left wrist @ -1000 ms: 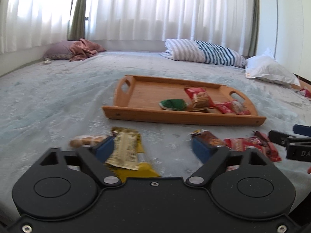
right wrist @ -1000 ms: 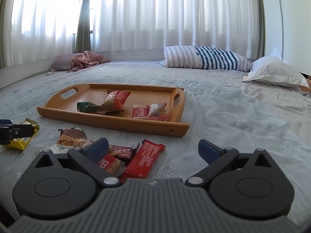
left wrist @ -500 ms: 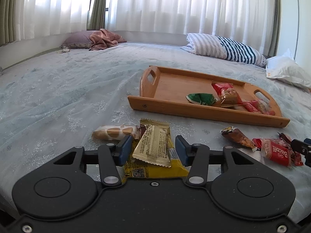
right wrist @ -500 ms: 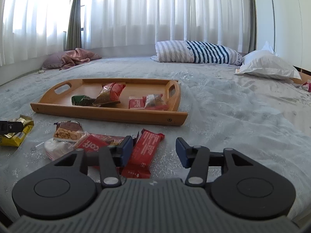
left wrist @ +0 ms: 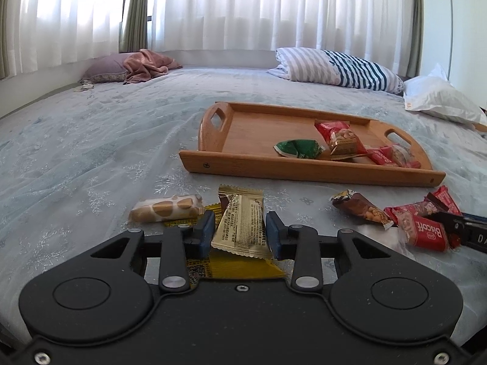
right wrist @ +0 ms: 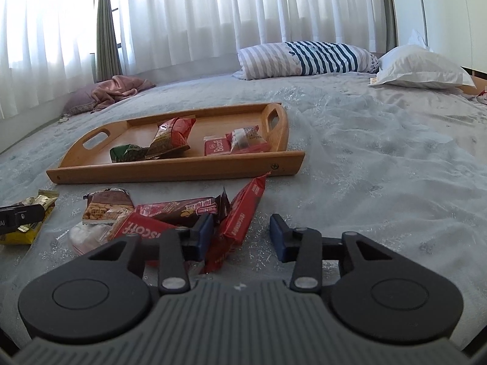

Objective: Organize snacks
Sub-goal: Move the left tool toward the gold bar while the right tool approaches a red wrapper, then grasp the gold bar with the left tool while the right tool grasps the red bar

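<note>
Bare bedspread lies open at three o'clock of the tray; wrappers crowd its six o'clock edge.

"Biscoff" on red snack packets

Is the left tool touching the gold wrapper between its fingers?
Touching. In the left wrist view, the left tool has both blue fingers pressed against the gold wrapper's edges.

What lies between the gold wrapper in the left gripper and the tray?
Only bare bedspread lies between the gold wrapper and the wooden tray, seen in the left wrist view.
</note>
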